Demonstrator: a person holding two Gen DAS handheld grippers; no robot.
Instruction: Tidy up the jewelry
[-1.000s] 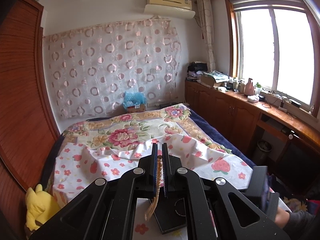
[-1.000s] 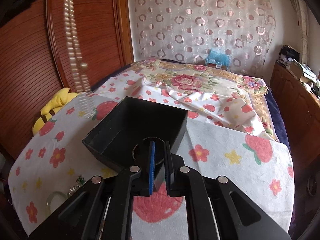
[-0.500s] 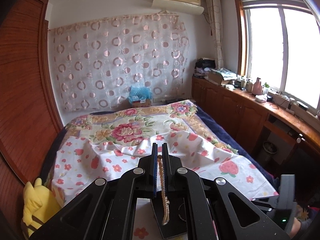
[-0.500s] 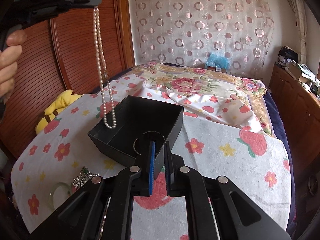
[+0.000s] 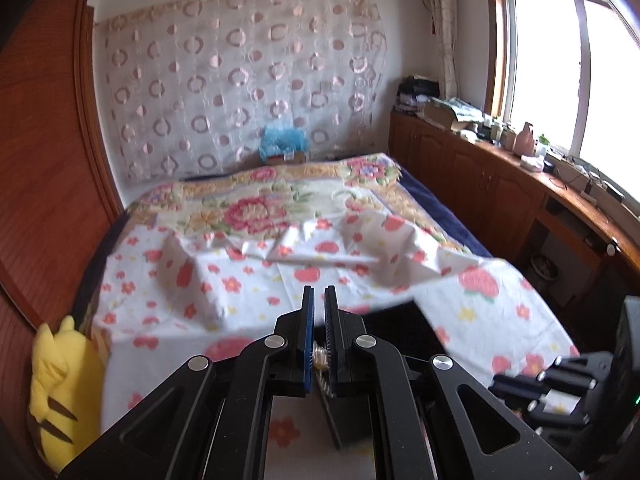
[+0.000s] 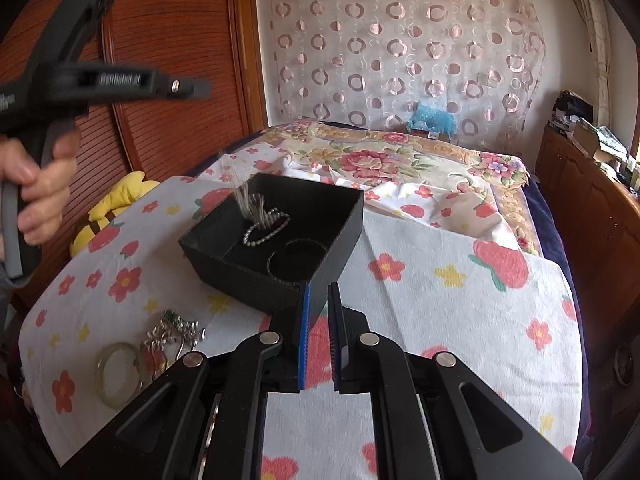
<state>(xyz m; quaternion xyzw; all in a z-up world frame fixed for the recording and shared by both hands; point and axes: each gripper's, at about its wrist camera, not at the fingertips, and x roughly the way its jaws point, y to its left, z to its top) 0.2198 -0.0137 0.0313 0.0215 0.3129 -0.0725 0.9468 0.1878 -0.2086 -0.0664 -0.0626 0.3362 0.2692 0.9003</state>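
Note:
A black open box sits on the flowered cloth, and my right gripper is shut on its near corner. A pearl necklace is dropping into the box in a blurred streak, its lower loop lying on the box floor beside a dark bangle. My left gripper hangs above and left of the box. In the left wrist view its jaws stand slightly apart, with a few pearls still showing low between them. A pale bangle and a silver jewelled piece lie on the cloth at the near left.
The bed is covered by a strawberry and flower cloth. A yellow plush toy lies by the wooden wardrobe at the left. A wooden cabinet with clutter runs under the window at the right.
The necklace hung full length from my left gripper above the box; now it falls into the box. The left wrist view has tilted down. The right gripper has held the box.

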